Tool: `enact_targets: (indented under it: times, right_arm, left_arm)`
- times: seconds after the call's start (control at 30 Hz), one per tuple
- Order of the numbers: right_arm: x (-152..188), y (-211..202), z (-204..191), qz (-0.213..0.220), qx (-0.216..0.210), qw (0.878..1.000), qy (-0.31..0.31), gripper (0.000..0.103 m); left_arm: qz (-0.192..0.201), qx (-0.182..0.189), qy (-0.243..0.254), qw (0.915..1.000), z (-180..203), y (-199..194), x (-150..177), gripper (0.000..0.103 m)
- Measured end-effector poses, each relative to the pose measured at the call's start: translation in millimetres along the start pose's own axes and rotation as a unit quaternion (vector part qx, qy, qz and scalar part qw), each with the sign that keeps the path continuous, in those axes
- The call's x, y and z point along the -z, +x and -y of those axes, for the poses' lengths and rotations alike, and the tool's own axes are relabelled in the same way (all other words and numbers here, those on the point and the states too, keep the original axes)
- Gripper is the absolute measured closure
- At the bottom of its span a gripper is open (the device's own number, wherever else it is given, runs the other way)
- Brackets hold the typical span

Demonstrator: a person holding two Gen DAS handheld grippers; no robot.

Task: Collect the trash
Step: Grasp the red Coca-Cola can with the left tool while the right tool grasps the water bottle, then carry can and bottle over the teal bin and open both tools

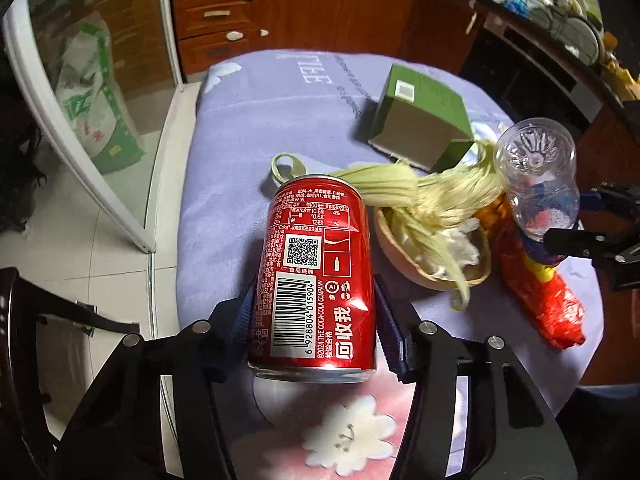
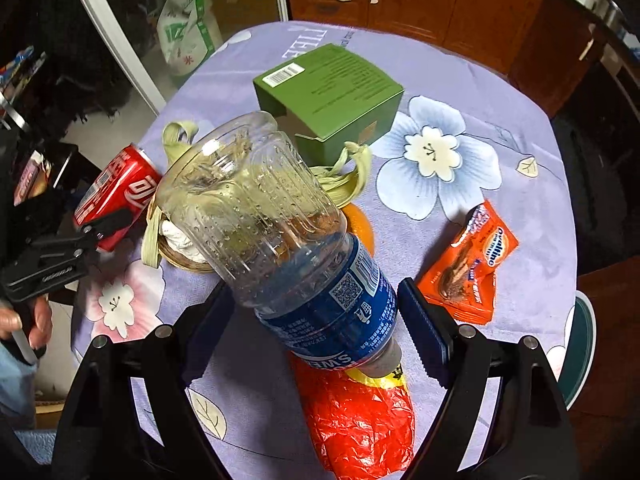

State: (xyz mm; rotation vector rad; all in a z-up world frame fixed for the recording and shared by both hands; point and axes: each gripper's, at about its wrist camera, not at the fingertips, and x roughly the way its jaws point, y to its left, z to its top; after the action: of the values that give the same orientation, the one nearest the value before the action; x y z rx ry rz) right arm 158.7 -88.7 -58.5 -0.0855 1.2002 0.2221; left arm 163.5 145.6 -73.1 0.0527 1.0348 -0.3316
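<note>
The left gripper (image 1: 316,292) has its jaws around a red cola can (image 1: 316,248) that lies on its side at the near left edge of the tabletop (image 1: 248,92). Both pads appear to lie against the can's flanks, though how firmly the right-hand pad presses is hard to read. The can is smooth, round and already dented, so a light grip may let it roll out towards the table edge and the floor. A harder squeeze may crumple it and push out any dregs.

The right gripper (image 2: 314,292) is clamped on a clear plastic bottle (image 2: 260,200) near its blue label. The bottle is held off the cloth, tilted, with its neck towards the gripper and its base pointing away. Droplets cling inside it. If the neck is uncapped they may drip onto the red plastic bag (image 2: 360,420) that lies right below. The ribbed wall is thin, so the bottle may twist or slip in the pads as it is carried.

Just beyond both grippers, near the middle of the tabletop, stands a wooden bowl (image 1: 436,280) heaped with corn husks (image 1: 400,188) and crumpled tissue (image 1: 460,244). The bottle's base hangs over it, and a careless swing may catch the husks and drag them out.

An orange snack wrapper (image 2: 468,264) lies towards the right edge. A green box (image 2: 340,92) sits towards the far edge. Both are still uncollected.
</note>
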Motion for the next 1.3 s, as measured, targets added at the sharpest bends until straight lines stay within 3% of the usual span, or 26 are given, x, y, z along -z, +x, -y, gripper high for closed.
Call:
enact_targets:
  times: [0.3, 0.53, 0.8, 1.13, 1.3]
  right_arm:
    - [12, -31, 24, 0.036, -0.016, 0.999, 0.031, 0.024]
    - [30, -59, 57, 0.07, -0.027, 0.995, 0.069, 0.024]
    - [67, -88, 137, 0.099, -0.018, 0.984, 0.149, 0.024]
    - [146, -123, 272, 0.138, 0.019, 0.947, 0.289, 0.024]
    - [179, -120, 318, 0.139, 0.027, 0.933, 0.332, 0.024]
  left_arm:
    - [0.044, 0.006, -0.003, 0.999, 29, -56, 3, 0.047]
    - [0.071, 0.023, 0.037, 0.9965, 84, -79, -11, 0.047]
    - [0.062, 0.069, 0.092, 0.9914, 171, -58, -35, 0.047]
    - [0.019, 0.123, 0.189, 0.9741, 315, -7, -58, 0.047]
    - [-0.009, 0.135, 0.23, 0.9636, 383, 20, -62, 0.047]
